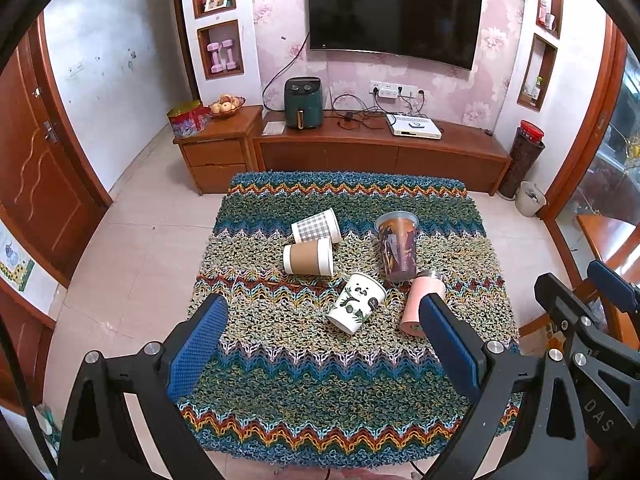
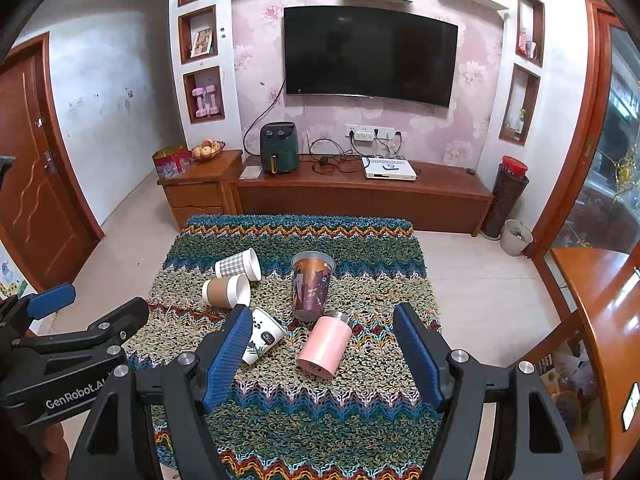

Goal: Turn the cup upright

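Note:
Several cups sit on a knitted zigzag cloth (image 1: pixel 320 392) over a table. On their sides lie a checked paper cup (image 1: pixel 316 227), a brown-sleeved cup (image 1: pixel 308 257), a panda cup (image 1: pixel 357 303) and a pink tumbler (image 1: pixel 422 300). A dark printed plastic cup (image 1: pixel 397 251) stands upright. My left gripper (image 1: pixel 324 340) is open and empty, above the near part of the cloth. My right gripper (image 2: pixel 320 356) is open and empty, with the pink tumbler (image 2: pixel 325 346) lying between its fingers in view, farther off. The panda cup (image 2: pixel 262 340) is partly hidden behind its left finger (image 2: pixel 224 364).
A wooden TV stand (image 1: pixel 380 152) with an air fryer (image 1: pixel 303 102) stands behind the table, under a wall TV (image 1: pixel 394 12). A white bin (image 1: pixel 530 199) is at right. The right gripper (image 1: pixel 592 320) shows beside the table's right edge. Tiled floor surrounds the table.

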Tool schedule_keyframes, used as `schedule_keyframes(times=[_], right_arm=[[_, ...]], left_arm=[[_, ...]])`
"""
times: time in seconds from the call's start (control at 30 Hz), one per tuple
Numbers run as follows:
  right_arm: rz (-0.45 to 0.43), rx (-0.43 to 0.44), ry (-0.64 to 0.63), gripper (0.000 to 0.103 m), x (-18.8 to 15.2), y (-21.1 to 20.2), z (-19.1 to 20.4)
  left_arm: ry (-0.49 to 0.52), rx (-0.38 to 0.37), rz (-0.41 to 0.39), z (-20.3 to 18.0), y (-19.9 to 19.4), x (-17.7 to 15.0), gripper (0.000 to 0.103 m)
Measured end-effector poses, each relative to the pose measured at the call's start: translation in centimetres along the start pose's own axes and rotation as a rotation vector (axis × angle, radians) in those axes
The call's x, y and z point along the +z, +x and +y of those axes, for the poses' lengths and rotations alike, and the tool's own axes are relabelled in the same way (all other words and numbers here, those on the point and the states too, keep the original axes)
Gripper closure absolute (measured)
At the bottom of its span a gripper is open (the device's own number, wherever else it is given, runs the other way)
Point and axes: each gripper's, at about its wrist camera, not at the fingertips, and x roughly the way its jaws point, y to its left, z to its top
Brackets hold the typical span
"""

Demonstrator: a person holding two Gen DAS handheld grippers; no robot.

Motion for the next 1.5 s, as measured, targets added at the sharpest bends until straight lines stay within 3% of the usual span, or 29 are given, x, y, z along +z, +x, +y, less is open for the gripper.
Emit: schedule_keyframes(times=[0.33,0.93,1.5], right_arm=[[0.023,-0.023,-0.007,0.03,-0.2,2.2,0.7],[0.154,-0.024,0.048,0.03,-1.3,8.7,-0.4],[0.401,0.013,0.164,0.03,-3.3,18.5,-3.3]], left_arm=[[0.013,-0.001,0.044,0.1,2.5,0.0,0.006],[0.04,0.011,0.142,-0.3,8.3,0.3,0.006],[0.088,0.042,0.289,0.4,17.5,-1.1,0.006]])
